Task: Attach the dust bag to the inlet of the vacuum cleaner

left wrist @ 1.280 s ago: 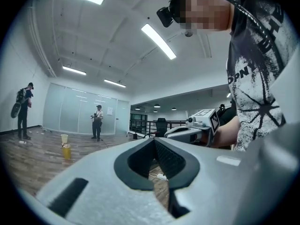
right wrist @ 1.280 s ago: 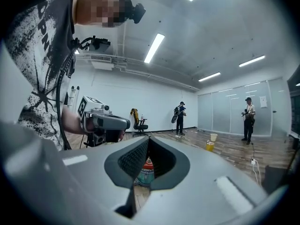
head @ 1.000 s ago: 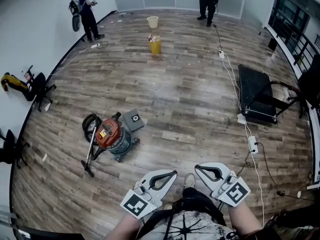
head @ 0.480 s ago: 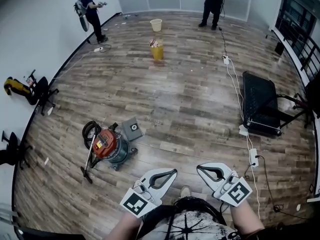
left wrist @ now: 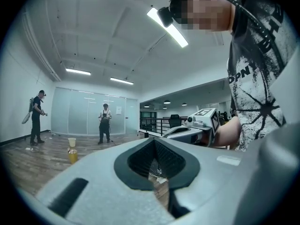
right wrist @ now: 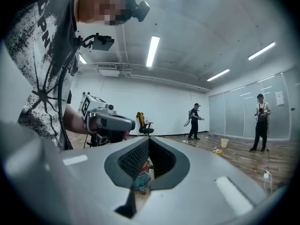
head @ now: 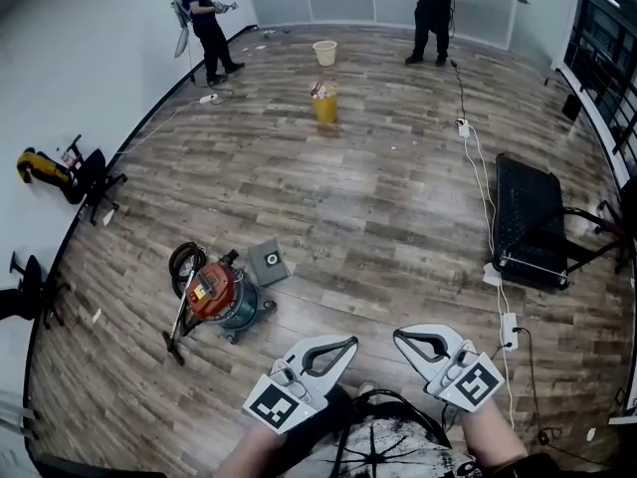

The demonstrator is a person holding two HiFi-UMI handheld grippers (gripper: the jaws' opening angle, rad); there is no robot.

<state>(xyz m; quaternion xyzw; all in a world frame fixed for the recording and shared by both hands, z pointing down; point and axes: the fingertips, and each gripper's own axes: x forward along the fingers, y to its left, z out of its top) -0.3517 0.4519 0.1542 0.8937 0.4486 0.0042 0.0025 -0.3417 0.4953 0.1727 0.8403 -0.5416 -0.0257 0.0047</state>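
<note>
- Both claws were out in front and pointing level. The left claw [head: 348, 344] was shut with its jaws together and nothing in it, and the right claw [head: 399, 335] was shut and empty too.
- The vacuum cleaner [head: 221, 297], with its orange top, sat on the wooden floor [head: 378, 197], ahead and to the left of the claws and well apart from both.
- A flat grey square with a round hole, most likely the dust bag [head: 267, 263] though it was too small to be sure, lay just beside the vacuum cleaner on its far right, not attached.
- The coiled black hose [head: 183, 262] sat against the far left of the machine, and the wand [head: 178, 325] stretched along its left side down to the floor.
- Only bare boards lay between the claws and the machine. From the right gripper view, the vacuum cleaner showed through the hollow of those closed jaws.
- On the right, a white cable [head: 479, 172] trailed down to a power strip [head: 509, 330], next to a black padded seat [head: 528, 217] on a metal frame.
- Farther off stood a yellow bucket [head: 325, 108] and a cream bucket [head: 324, 53], with two people near the far wall.
- Office chairs [head: 92, 177] lined the left wall.
- Compared with a second earlier, the vacuum cleaner and dust bag sat lower in the head view and nearer the claws, in the same arrangement. Both claws had stayed shut, and the shoe seen between them earlier had all but slipped out of sight.
</note>
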